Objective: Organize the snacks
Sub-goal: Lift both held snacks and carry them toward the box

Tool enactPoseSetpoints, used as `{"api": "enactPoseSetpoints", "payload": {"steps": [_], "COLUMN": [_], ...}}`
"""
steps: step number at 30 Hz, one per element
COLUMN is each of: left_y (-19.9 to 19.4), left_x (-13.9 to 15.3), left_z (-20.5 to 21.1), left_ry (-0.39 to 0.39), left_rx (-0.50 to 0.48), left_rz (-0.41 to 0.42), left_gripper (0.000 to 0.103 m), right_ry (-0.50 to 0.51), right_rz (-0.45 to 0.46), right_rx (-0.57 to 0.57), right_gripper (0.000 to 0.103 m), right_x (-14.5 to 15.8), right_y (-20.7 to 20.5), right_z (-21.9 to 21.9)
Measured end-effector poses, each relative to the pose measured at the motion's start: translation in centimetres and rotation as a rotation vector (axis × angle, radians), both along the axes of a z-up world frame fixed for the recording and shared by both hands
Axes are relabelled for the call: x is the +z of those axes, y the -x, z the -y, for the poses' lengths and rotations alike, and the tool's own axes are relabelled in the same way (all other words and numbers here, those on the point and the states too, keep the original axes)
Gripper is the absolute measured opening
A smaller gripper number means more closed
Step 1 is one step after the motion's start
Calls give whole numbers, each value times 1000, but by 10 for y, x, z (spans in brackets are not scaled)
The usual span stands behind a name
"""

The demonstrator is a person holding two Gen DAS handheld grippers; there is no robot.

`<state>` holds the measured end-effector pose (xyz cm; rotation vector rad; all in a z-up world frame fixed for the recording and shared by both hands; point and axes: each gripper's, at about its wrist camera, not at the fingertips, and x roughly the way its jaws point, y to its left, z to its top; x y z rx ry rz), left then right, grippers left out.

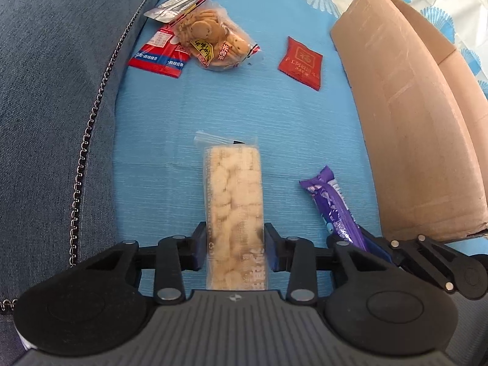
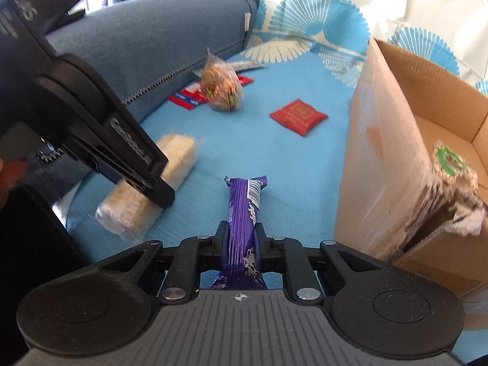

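Note:
My left gripper point(image 1: 235, 244) is shut on a long clear pack of pale rice crackers point(image 1: 234, 201), held above the blue cloth; the pack also shows in the right wrist view point(image 2: 152, 189) with the left gripper point(image 2: 146, 183) clamped on it. My right gripper point(image 2: 242, 241) is shut on a purple snack bar point(image 2: 244, 213), which also shows in the left wrist view point(image 1: 334, 204). A cardboard box point(image 2: 381, 152) stands open on the right, close to both grippers.
On the blue cloth lie a bag of round biscuits point(image 1: 210, 39), red-and-blue packets point(image 1: 158, 52), a silver packet point(image 1: 183, 0) and a red sachet point(image 1: 300, 62). A grey-blue sofa cushion point(image 1: 55, 91) borders the left. A green-labelled item point(image 2: 451, 164) sits in the box.

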<state>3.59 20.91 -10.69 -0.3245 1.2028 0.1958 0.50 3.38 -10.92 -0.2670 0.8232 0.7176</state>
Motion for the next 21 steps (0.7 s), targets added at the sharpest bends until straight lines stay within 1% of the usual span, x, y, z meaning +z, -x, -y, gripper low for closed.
{"api": "enactPoseSetpoints", "payload": {"steps": [3,11,21], "left_y": [1,-5,-4], "left_x": [0,-5,-5], "left_z": [0,1,2], "left_ry": [5,-3,-14], "left_rx": [2,-15,-18], "left_rz": [-2,-18,-16], "left_gripper": [41,42,42], "right_ry": [9,11,13], "right_rz": [-31,-27,-23], "right_rx": [-7,-4,-2], "right_gripper": [17,17,17], "right_x": [-4,-6,-6], "right_y": [-2,-2,-1], "right_z": [0,-1,-1]}}
